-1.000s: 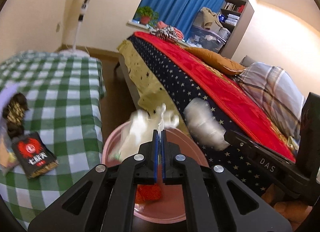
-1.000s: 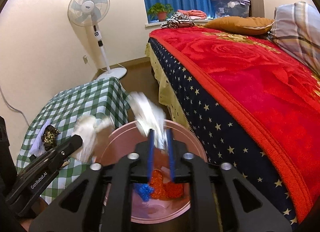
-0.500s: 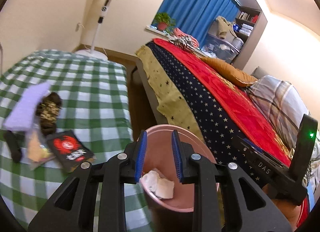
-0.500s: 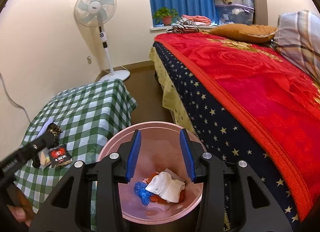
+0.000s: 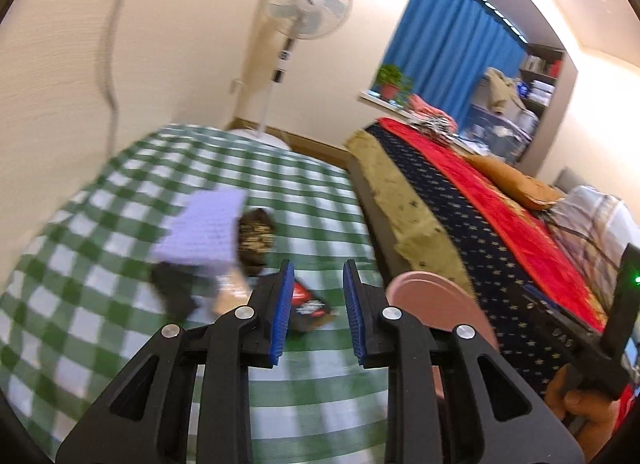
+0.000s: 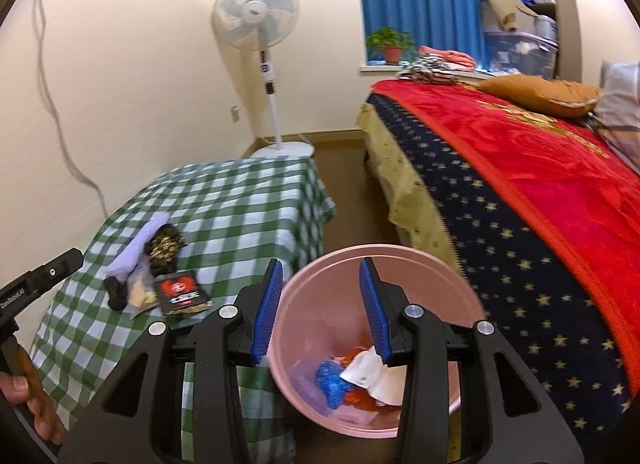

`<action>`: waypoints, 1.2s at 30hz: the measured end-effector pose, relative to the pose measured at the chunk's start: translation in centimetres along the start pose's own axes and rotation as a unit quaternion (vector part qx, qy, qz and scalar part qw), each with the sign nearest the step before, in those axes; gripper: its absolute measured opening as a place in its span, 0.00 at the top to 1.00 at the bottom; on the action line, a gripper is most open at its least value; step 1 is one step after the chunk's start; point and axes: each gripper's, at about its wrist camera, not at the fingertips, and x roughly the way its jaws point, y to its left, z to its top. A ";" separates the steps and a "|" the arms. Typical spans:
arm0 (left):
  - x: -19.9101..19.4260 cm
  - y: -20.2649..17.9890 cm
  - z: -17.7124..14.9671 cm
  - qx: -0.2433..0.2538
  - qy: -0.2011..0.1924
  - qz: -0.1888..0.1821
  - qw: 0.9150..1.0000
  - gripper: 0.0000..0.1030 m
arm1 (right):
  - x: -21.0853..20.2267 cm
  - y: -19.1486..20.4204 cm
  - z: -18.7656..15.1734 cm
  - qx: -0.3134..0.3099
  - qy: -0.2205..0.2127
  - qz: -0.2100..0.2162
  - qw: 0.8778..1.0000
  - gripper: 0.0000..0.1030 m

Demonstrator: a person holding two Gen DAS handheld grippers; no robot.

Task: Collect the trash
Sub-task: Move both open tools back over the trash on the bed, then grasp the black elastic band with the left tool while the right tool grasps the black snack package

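The pink bin stands on the floor between the checked table and the bed, with white paper, a blue wad and red-orange scraps inside. My right gripper hangs open over its left rim, holding nothing. My left gripper is open and empty above the green-checked table, just short of a black-and-red packet. Beyond it lie a brown-gold wrapper, a lavender sheet and a small black item, all blurred. The packet also shows from the right wrist.
A bed with a red blanket and starred cover runs along the right. A standing fan is by the far wall, and a cable hangs down the left wall. A strip of brown floor lies between table and bed.
Both grippers let go of crumpled white paper, which now lies in the bin, and their jaws opened. The left gripper swung left from the bin to the table.
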 end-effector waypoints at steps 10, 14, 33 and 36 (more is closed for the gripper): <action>0.5 5.1 -0.6 -0.030 -0.006 0.070 0.997 0.76 | 3.0 5.7 -0.7 -0.039 0.018 0.061 0.997 0.60; 0.8 6.4 -0.7 -0.045 -0.008 0.087 0.995 0.76 | 4.6 8.1 -1.6 -0.054 0.034 0.082 0.995 0.60; 3.5 10.4 -1.5 -0.088 0.013 0.127 0.988 0.76 | 11.4 16.5 -5.4 -0.200 0.104 0.083 0.971 0.43; 4.4 10.4 -1.7 -0.088 0.022 0.125 0.988 0.76 | 11.8 16.7 -5.6 -0.206 0.111 0.077 0.969 0.45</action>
